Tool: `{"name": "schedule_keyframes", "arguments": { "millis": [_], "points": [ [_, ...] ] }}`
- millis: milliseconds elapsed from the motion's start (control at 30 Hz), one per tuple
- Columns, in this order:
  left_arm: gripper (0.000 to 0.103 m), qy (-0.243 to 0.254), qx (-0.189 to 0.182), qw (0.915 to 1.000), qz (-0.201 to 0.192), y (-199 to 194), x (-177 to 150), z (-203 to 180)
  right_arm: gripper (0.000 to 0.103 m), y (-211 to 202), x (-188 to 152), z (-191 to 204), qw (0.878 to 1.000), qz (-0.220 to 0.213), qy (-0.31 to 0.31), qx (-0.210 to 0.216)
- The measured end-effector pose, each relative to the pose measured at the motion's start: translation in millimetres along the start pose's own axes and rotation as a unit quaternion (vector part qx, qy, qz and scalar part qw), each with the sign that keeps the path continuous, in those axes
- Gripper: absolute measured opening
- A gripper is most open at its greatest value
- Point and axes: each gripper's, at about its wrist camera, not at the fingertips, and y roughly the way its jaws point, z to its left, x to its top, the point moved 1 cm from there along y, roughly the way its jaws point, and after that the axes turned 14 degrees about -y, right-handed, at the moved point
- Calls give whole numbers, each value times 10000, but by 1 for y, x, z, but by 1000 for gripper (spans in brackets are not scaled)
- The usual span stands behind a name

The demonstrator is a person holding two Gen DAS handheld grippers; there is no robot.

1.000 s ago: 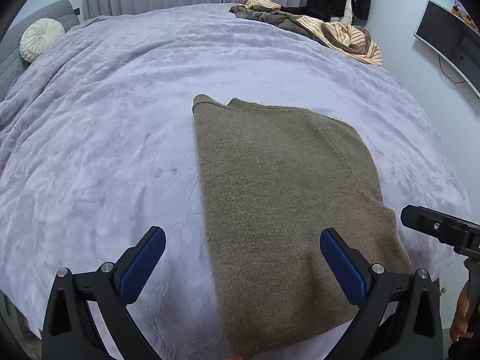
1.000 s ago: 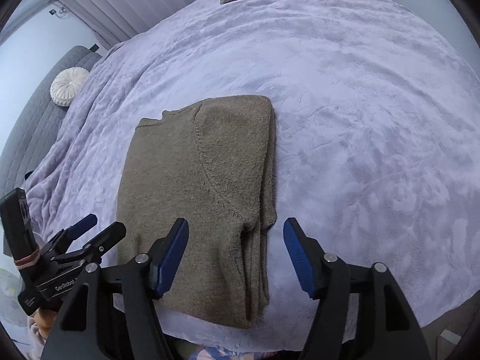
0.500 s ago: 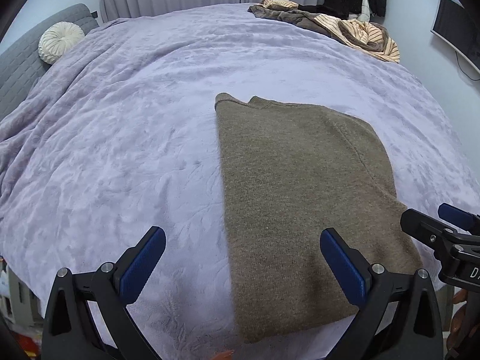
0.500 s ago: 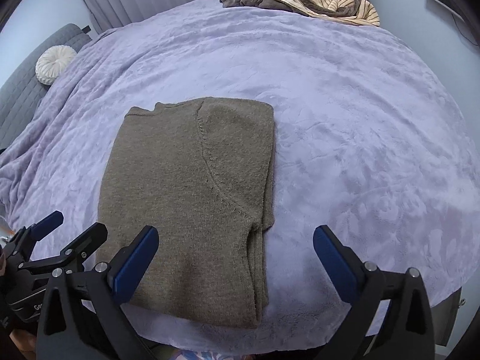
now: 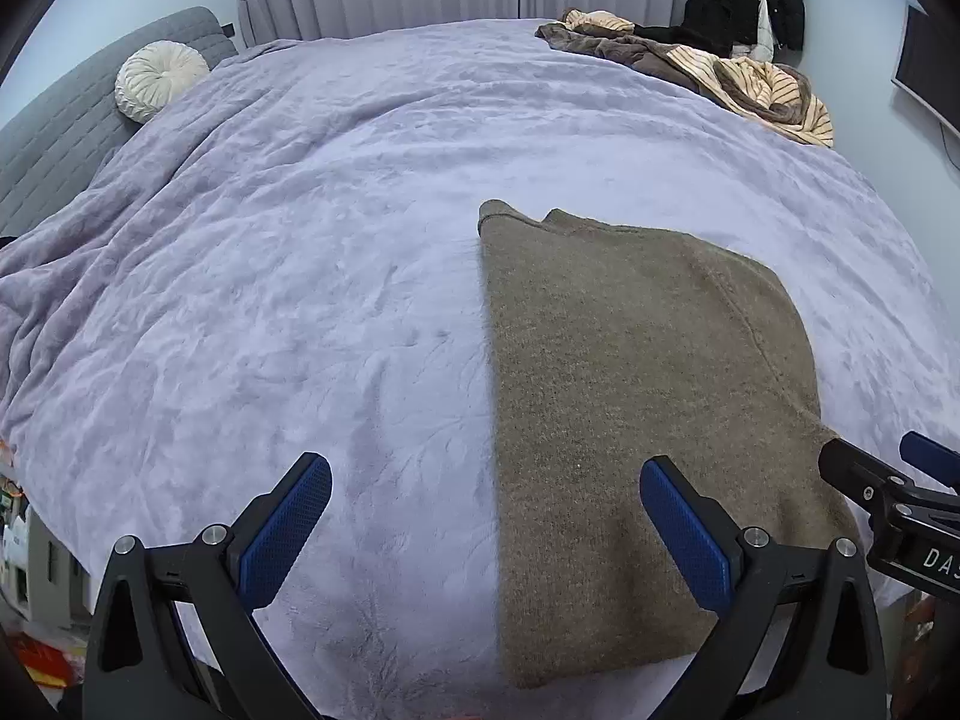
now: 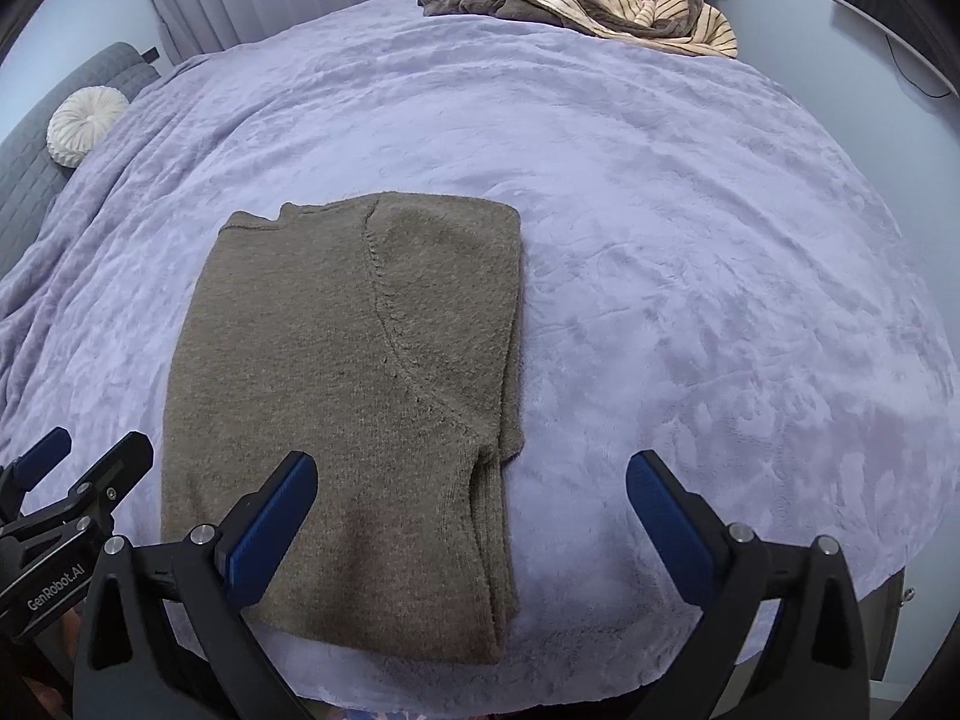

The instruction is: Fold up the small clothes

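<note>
Both claws spread, empty: left claw [image 5: 486,531], right claw [image 6: 471,516]. You: pinch sweater [image 6: 354,396] hem corners at 6 o'clock, fold toward 12.

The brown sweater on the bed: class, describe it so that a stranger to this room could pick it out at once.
Start from the big bed under a lilac blanket. At its near edge lies the brown sweater, folded flat into a long rectangle. Unlike the striped clothes pile crumpled at the far edge, it is plain, neat and alone.
</note>
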Motion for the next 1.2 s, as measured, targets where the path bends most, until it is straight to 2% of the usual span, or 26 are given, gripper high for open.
{"name": "schedule_keyframes", "arguments": {
  "millis": [100, 1200],
  "points": [
    [103, 58, -121, 9999, 68, 0, -2, -3, 102, 0, 0, 1, 10000, -5, -38, -41],
    [103, 124, -72, 9999, 63, 0, -5, -8, 102, 0, 5, 4, 9998, 23, -151, -121]
  ]
}}
